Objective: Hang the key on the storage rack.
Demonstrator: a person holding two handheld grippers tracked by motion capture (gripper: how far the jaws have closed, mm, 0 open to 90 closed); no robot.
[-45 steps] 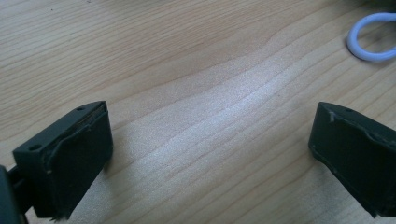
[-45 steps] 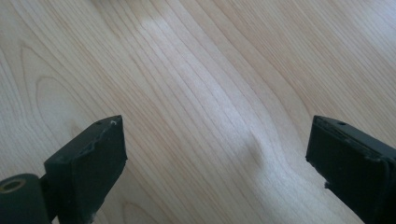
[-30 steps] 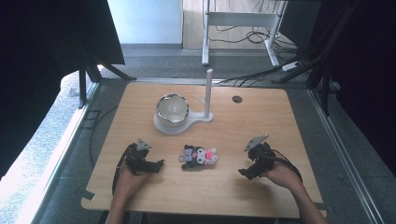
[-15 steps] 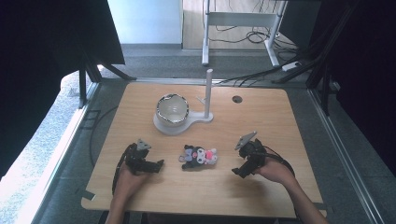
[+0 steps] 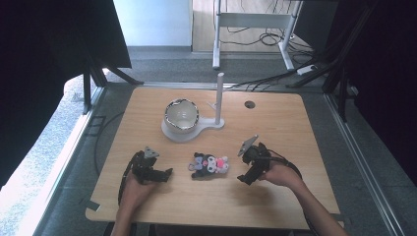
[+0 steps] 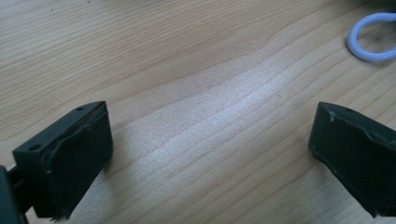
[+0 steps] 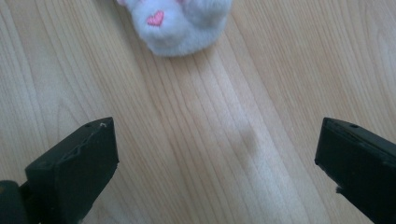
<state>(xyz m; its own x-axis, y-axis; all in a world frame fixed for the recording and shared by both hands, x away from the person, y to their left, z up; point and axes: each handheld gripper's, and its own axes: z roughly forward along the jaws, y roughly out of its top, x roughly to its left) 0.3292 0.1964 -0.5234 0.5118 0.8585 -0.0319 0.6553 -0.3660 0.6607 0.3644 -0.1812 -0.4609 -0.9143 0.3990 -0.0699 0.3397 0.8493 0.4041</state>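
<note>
Near the lower middle of the high view lies the plush toy (image 5: 210,165) on the table (image 5: 295,123), between the left gripper (image 5: 164,174) and right gripper (image 5: 244,178); both stand wide apart, clasping nothing

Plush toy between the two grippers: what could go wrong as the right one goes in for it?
The right gripper is open and aims past the plush toy, whose foot sits off-centre; closing now would likely grab nothing. The toy lies loose on the table, so one jaw might push it toward the left gripper.
</note>
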